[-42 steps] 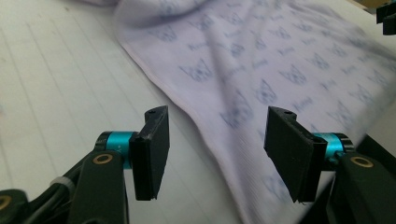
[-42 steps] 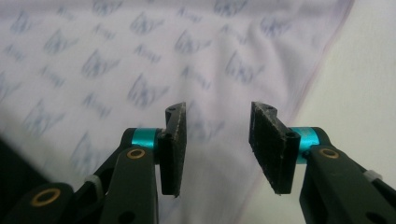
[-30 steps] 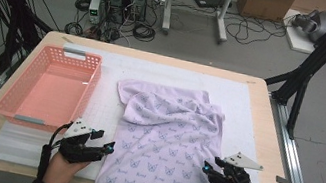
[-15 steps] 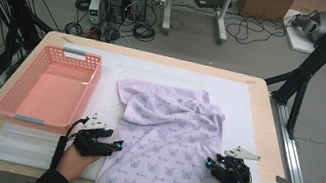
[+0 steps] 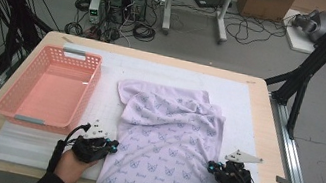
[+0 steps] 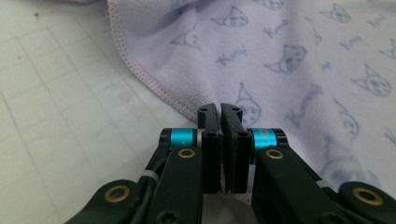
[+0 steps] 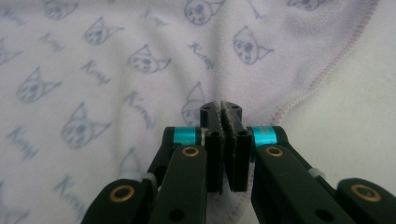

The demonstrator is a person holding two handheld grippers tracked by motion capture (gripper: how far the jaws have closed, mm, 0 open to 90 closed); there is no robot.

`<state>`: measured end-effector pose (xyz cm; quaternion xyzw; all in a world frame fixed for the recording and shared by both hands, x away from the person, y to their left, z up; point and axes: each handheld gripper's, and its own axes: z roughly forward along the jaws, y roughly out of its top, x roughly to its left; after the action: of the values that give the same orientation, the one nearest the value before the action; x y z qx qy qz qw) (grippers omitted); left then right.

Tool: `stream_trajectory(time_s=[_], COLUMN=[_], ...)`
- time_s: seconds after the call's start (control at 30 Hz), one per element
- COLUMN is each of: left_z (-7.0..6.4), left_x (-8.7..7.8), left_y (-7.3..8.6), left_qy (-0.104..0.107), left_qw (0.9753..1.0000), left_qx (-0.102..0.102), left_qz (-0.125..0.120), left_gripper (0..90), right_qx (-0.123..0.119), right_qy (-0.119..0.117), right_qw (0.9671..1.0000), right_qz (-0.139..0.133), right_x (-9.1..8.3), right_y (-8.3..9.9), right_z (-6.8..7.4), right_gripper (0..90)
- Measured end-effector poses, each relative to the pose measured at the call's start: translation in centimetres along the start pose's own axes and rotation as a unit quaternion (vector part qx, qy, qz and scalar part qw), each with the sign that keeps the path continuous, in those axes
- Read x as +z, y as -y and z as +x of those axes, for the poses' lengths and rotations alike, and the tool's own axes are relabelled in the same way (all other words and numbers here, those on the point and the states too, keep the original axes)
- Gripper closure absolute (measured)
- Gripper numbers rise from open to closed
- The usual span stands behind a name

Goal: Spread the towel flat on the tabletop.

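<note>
A pink basket [image 5: 50, 87] is seen beyond the left claw [image 5: 110, 146], which is clenched on the near left hem of a lilac cat-print towel [image 5: 169, 143]. The towel is spread on the bench [image 5: 266, 125] between both claws. The right claw [image 5: 212, 167] is clamped on its right hem.
</note>
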<state>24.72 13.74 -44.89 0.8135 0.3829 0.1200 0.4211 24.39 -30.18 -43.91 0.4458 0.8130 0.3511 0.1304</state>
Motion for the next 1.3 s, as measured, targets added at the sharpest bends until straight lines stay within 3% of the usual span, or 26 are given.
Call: stream_trajectory(time_s=[0.27, 0.47, 0.57, 0.67, 0.77, 0.87, 0.93, 1.07, 1.2, 1.27, 1.3], left_z=[-0.1, -1.2, -1.5, -1.1, -0.3, 0.9, 1.6, 2.4, 2.1, 1.8, 1.9], left_x=[-2.7, -4.0, -4.3, -4.0, -3.4, -2.1, -0.8, 2.2, 3.5, 3.6, 3.6], left_y=[1.6, 2.1, 2.1, 1.3, 0.3, -0.9, -1.5, -2.4, -2.8, -2.8, -2.9], left_qy=[0.035, 0.071, 0.084, 0.060, 0.037, 0.015, 0.004, -0.009, -0.029, -0.057, -0.043], left_qw=[0.9989, 0.9955, 0.9954, 0.9981, 0.9984, 0.9970, 0.9969, 0.9980, 0.9986, 0.9983, 0.9990], left_qx=[0.002, 0.008, 0.003, -0.015, -0.028, -0.050, -0.059, -0.061, -0.041, -0.006, -0.004], left_qz=[0.031, 0.061, 0.045, 0.003, -0.032, -0.057, -0.052, -0.015, -0.019, -0.015, -0.015], left_gripper=[86.5, 86.4, 80.1, 54.4, 48.1, 45.8, 45.0, 43.1, 45.0, 61.0, 72.3], right_qx=[-0.019, -0.041, -0.046, -0.031, -0.014, 0.005, 0.007, 0.017, 0.024, 0.026, 0.027], right_qy=[-0.043, -0.073, -0.074, -0.056, -0.023, 0.014, 0.038, 0.074, 0.077, 0.075, 0.069], right_qw=[0.9985, 0.9950, 0.9949, 0.9978, 0.9996, 0.9991, 0.9980, 0.9964, 0.9966, 0.9966, 0.9969], right_qz=[0.029, 0.054, 0.051, 0.017, -0.012, -0.039, -0.050, -0.038, -0.019, -0.024, -0.024], right_x=[-2.1, -3.6, -4.0, -4.0, -3.3, -2.3, -1.4, 0.2, 1.6, 1.8, 1.8], right_y=[1.7, 2.4, 2.4, 1.8, 0.9, 0.0, -0.6, -1.2, -1.3, -1.4, -1.5], right_z=[1.0, 2.6, 2.9, 2.5, 2.0, 1.0, 0.3, -1.0, -1.8, -1.8, -1.9], right_gripper=[88.1, 88.1, 86.6, 73.8, 66.2, 62.5, 61.4, 56.4, 52.8, 58.0, 72.0])
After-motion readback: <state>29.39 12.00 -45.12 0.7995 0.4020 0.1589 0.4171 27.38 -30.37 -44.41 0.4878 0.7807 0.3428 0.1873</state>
